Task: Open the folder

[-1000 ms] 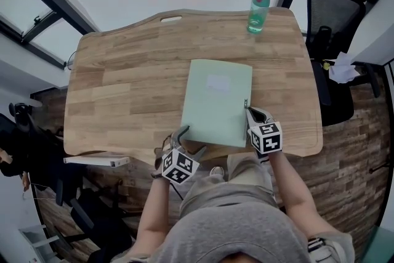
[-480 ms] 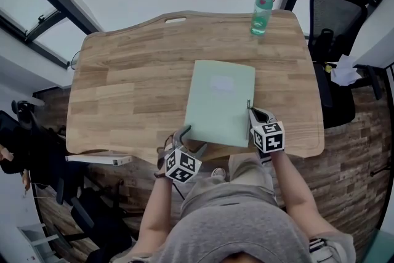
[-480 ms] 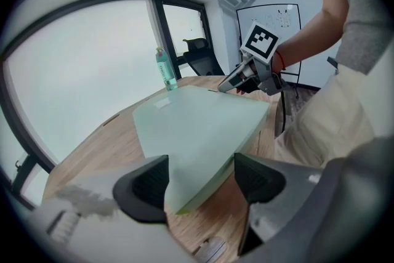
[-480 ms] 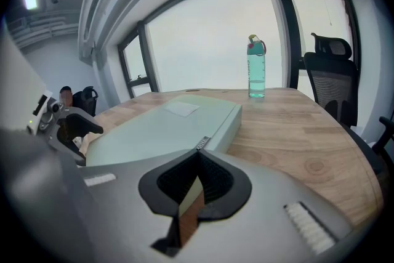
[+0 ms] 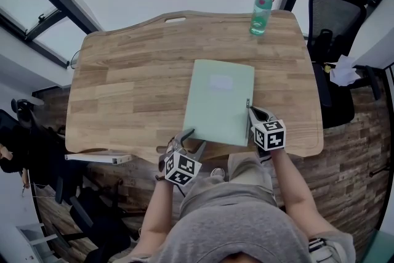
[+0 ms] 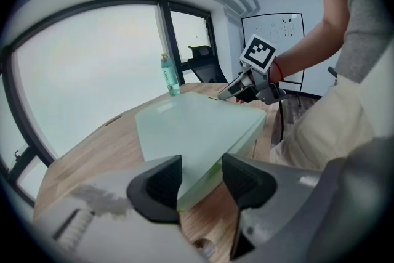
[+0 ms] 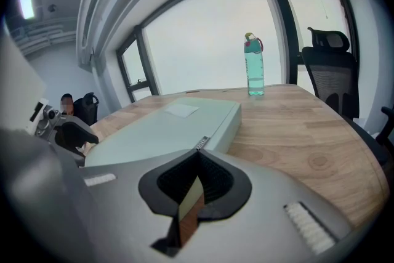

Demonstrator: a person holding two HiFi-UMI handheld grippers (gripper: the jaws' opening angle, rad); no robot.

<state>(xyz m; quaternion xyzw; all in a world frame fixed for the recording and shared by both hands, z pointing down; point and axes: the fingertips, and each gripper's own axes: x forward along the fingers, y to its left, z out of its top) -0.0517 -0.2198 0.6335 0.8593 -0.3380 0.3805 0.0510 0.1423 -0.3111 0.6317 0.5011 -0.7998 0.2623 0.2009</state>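
Left gripper (image 6: 202, 177) jaws have just been closing, now half-wide around the 7 o'clock corner of the folder (image 5: 218, 101), pads not yet pressing; right gripper (image 5: 249, 111) pinches its 4 o'clock edge; folder lies closed mid-table (image 5: 123, 83), so opening looks imminent.

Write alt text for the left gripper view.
The jaws of the left gripper, which have just been closing, straddle the near corner of a pale green folder on a wooden table. The right gripper meets its far edge; a green bottle stands beyond.
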